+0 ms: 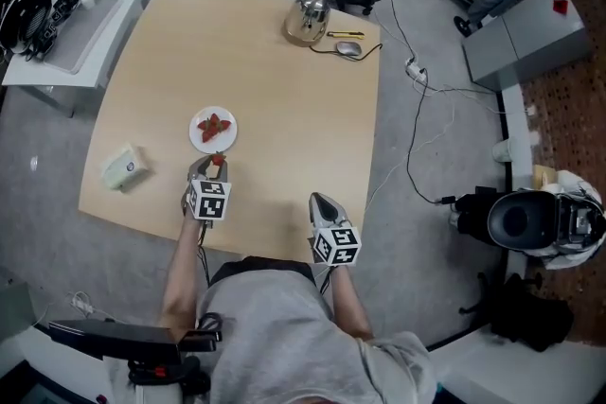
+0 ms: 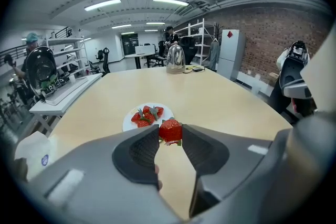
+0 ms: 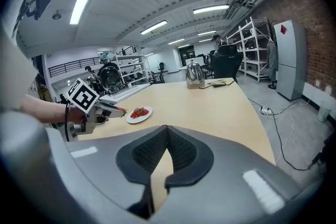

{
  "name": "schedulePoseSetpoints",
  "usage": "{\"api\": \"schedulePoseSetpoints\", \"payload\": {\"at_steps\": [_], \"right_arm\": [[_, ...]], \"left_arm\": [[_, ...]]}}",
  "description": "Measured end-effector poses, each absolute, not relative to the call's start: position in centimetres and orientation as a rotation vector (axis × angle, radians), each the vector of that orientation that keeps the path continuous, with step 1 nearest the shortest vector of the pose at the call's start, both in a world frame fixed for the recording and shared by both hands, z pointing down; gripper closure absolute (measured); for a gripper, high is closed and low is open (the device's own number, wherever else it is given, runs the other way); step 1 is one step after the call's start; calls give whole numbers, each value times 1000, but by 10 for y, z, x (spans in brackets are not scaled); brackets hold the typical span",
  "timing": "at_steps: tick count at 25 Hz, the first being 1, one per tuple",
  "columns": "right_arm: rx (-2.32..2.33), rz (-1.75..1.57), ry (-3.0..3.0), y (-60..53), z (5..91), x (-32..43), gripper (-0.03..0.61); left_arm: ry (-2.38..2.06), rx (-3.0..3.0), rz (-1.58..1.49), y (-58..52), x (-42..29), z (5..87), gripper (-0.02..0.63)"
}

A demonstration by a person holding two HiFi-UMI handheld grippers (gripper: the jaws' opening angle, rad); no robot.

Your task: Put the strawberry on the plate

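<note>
My left gripper (image 2: 170,136) is shut on a red strawberry (image 2: 170,130), pinched between the jaw tips just short of the white plate (image 2: 165,112). Several strawberries (image 2: 146,115) lie on that plate. From the head view the left gripper (image 1: 216,165) sits at the plate's (image 1: 198,139) near edge, the held strawberry (image 1: 217,160) at its tip. The right gripper (image 1: 321,203) rests near the table's front edge, its jaws shut with nothing between them (image 3: 166,140). The right gripper view shows the left gripper (image 3: 113,110) and the plate (image 3: 148,112) at far left.
A pale tissue pack (image 1: 125,167) lies on the wooden table (image 1: 284,109) left of the plate. A kettle (image 1: 307,17), a pen (image 1: 345,34) and a mouse (image 1: 349,48) stand at the far edge. Office chairs and cables surround the table.
</note>
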State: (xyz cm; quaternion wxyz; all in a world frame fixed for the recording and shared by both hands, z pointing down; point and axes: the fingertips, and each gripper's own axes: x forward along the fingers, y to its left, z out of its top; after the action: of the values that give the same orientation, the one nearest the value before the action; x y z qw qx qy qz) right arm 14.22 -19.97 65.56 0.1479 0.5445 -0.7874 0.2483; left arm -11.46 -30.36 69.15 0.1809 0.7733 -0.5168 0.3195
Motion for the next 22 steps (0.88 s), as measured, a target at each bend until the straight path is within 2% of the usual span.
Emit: {"api": "schedulePoseSetpoints", "payload": {"at_steps": [22], "right_arm": [[1569,848,-2198,-256,693,175,572]], "left_arm": [[-1475,2026,1071,-363,-125,756,459]]}}
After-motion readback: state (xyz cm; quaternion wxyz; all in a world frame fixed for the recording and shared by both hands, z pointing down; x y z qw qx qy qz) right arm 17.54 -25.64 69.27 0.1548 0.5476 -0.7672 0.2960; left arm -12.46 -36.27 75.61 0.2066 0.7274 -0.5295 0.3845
